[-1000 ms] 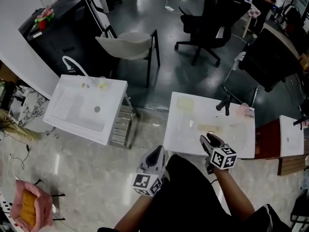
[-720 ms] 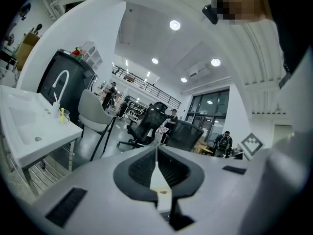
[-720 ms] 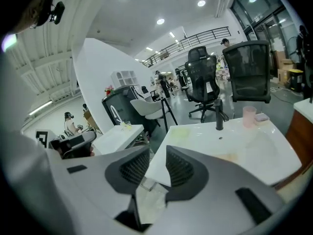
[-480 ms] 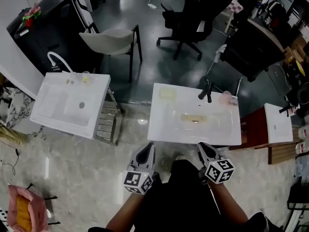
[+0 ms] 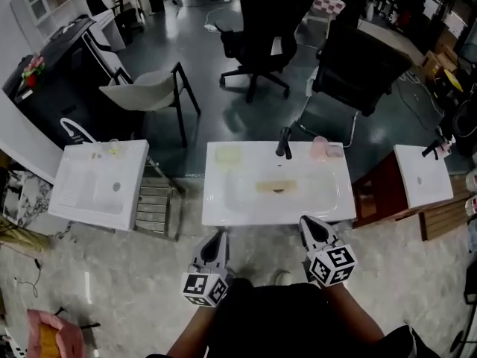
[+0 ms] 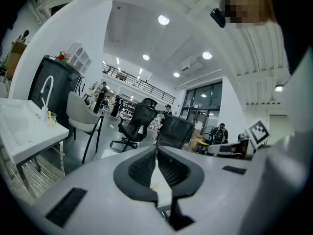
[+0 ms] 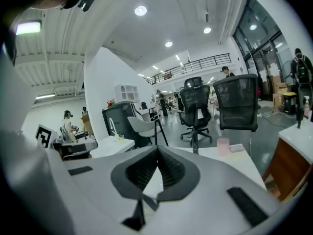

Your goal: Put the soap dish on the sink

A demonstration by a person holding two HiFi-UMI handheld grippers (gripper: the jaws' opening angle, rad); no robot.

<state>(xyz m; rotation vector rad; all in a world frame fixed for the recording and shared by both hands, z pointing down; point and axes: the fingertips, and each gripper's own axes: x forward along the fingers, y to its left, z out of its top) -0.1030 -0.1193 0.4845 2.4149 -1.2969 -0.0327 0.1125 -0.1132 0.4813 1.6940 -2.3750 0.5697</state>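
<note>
My left gripper (image 5: pixel 217 239) is closed and empty; my right gripper (image 5: pixel 311 226) has just been closing, jaws now together on nothing. The soap dish (image 5: pixel 276 187) lies in the sink (image 5: pixel 216 209) basin, before the black tap (image 5: pixel 284 144)

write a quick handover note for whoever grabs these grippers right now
Left gripper: shut, empty, just short of the white sink front rim.
Right gripper: shut, jaws just closed with nothing between them, at the same rim.
A tan oblong item, seemingly the soap dish, lies in the middle of the basin in front of the black faucet; pink cup at the back right.
Done: dish appears placed, nothing held.
Left: check that the spot is acceptable.
</note>
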